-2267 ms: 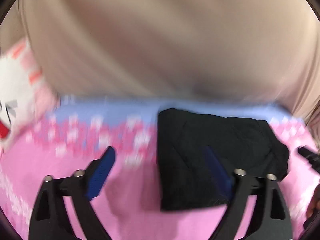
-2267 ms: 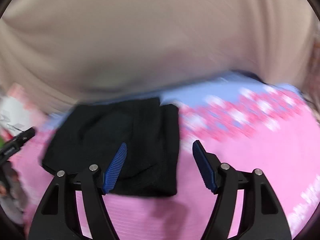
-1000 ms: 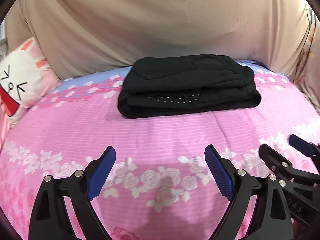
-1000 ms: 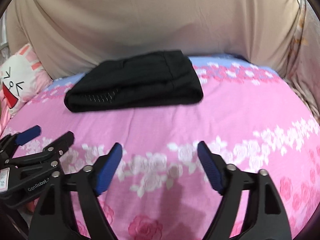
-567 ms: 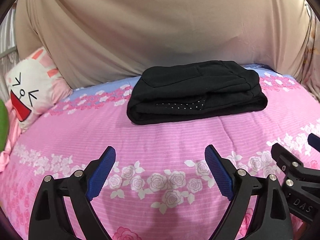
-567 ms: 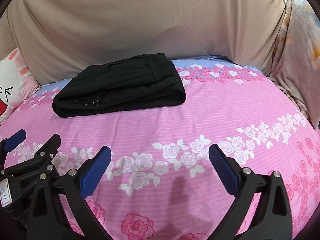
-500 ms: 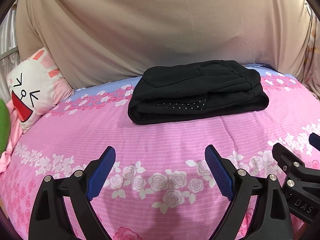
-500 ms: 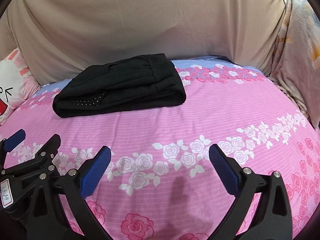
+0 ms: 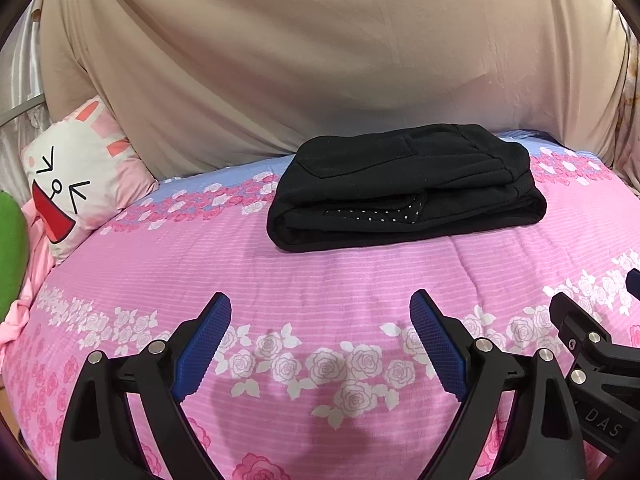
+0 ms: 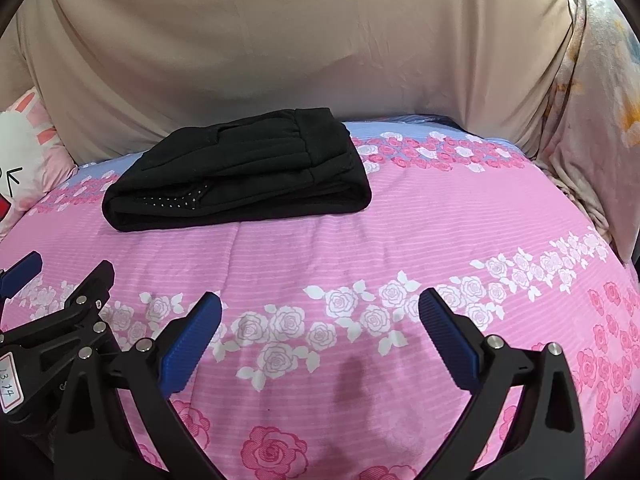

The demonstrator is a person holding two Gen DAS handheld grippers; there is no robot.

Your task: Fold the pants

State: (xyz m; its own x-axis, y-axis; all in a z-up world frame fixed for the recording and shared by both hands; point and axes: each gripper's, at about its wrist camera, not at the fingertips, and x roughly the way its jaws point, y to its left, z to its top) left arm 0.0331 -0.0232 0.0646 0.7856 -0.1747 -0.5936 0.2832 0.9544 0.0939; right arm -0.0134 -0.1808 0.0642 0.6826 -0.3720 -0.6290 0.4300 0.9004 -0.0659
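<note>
The black pants (image 9: 404, 184) lie folded into a compact stack on the far part of the pink floral bed (image 9: 320, 276); they also show in the right wrist view (image 10: 240, 176). My left gripper (image 9: 320, 320) is open and empty, well in front of the pants above the bedspread. My right gripper (image 10: 320, 316) is open and empty, also well short of the pants. The right gripper shows at the lower right of the left wrist view (image 9: 592, 344), and the left gripper at the lower left of the right wrist view (image 10: 56, 300).
A beige sheet (image 9: 320, 60) hangs behind the bed. A white cartoon rabbit pillow (image 9: 76, 184) lies at the far left, with something green (image 9: 10, 240) beside it. A floral cloth (image 10: 592, 100) hangs at the right.
Both grippers have drawn back from the folded pants toward the near side of the bed, both open and empty. Over the last half second almost nothing has moved.
</note>
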